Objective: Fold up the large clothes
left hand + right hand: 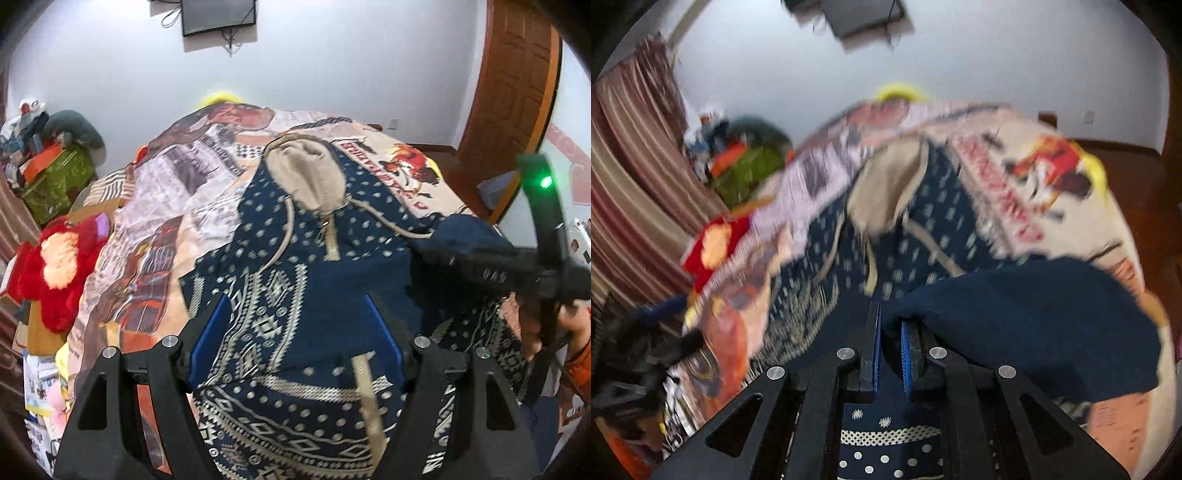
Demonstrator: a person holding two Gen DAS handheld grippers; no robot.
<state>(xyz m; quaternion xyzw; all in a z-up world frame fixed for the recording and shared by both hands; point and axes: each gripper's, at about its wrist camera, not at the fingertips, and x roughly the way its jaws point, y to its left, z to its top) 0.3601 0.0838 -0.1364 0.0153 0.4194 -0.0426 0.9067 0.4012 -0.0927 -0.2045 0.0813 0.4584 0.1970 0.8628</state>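
A navy hoodie (295, 266) with beige patterns and a beige hood lining lies spread on the bed, hood away from me; it also shows, blurred, in the right wrist view (827, 266). My left gripper (295, 317) is open, its blue-padded fingers (208, 332) spread over the hoodie's patterned chest, holding nothing. My right gripper (890, 325) is shut on a navy fold of the hoodie, the sleeve (1034, 325), lifted over the body. In the left wrist view the right gripper (436, 247) comes in from the right with the sleeve (469, 232).
The bed has a printed blanket (192, 170). A red plush toy (59, 269) lies at the bed's left edge, with a green box (59, 181) and clutter behind. A wooden door (517, 96) stands right, striped curtains (635, 177) left, and a wall screen (218, 14) on the far wall.
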